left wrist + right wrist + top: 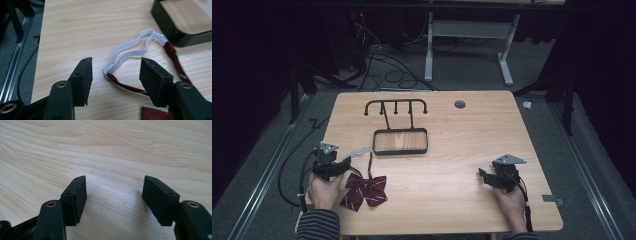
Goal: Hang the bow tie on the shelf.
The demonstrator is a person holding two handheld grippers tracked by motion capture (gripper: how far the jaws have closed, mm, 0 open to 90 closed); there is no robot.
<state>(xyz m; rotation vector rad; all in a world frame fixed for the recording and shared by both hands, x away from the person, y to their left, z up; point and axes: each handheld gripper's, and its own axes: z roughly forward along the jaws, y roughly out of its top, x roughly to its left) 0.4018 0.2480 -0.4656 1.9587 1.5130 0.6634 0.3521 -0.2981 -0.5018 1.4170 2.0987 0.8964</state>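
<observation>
Cut off and hard to read

In the left gripper view, the dark tray (pixel 175 30) is cropped at the top and right edges, and the bow tie (pixel 155 113) shows just a sliver at the bottom; its red strap (pixel 125 86) slips behind the right jaw. In the high view, the striped sleeve (pixel 317 225) is cut by the bottom edge, and the small round thing (pixel 460 104) on the far worktop (pixel 452 165) is too small to tell.

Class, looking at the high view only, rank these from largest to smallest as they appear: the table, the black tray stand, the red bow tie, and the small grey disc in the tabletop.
1. table
2. black tray stand
3. red bow tie
4. grey disc

The stand sits farther from the camera than the bow tie, yet looks clearly bigger.
</observation>
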